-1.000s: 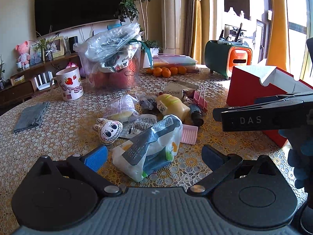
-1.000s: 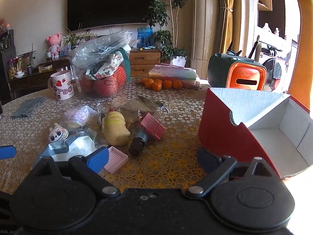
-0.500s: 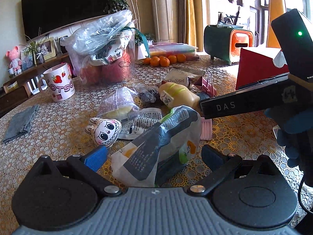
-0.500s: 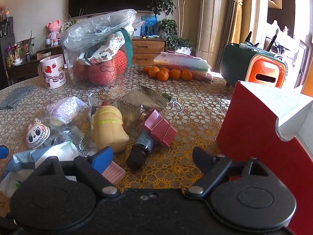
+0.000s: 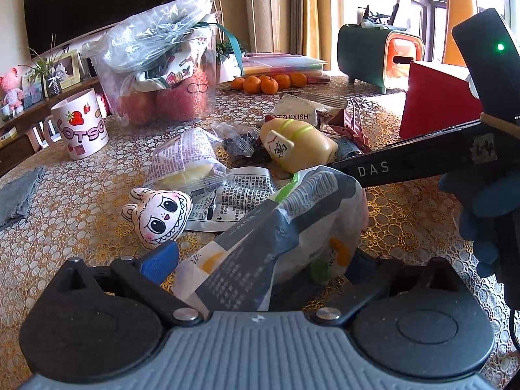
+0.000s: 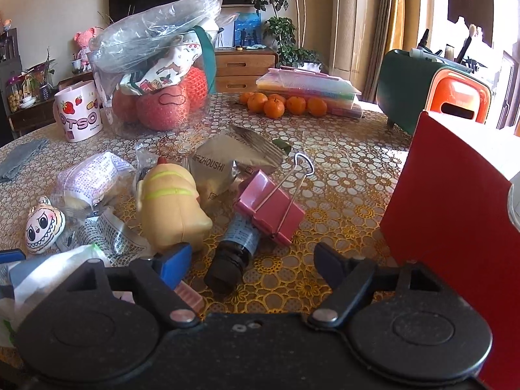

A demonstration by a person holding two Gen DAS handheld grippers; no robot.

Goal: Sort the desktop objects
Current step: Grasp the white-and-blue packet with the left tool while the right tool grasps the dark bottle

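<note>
Sunlit, the lace-covered desk (image 6: pixel 341 175) carries my clutter. A grey-and-white snack packet (image 5: pixel 276 237) lies between the fingers of my left gripper (image 5: pixel 260 260), whose jaws stand apart, no pad visibly pressing. My right gripper (image 6: pixel 253 260) is closing, a dark bottle (image 6: pixel 234 253) between its untouching pads, beside a pink binder clip (image 6: pixel 269 208) and red box (image 6: pixel 455 227).

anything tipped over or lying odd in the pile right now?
Yes. The small dark bottle lies on its side, cap toward the camera, its far end tucked under the pink binder clip. The yellow squeeze toy is also toppled beside it. No spill visible.
</note>
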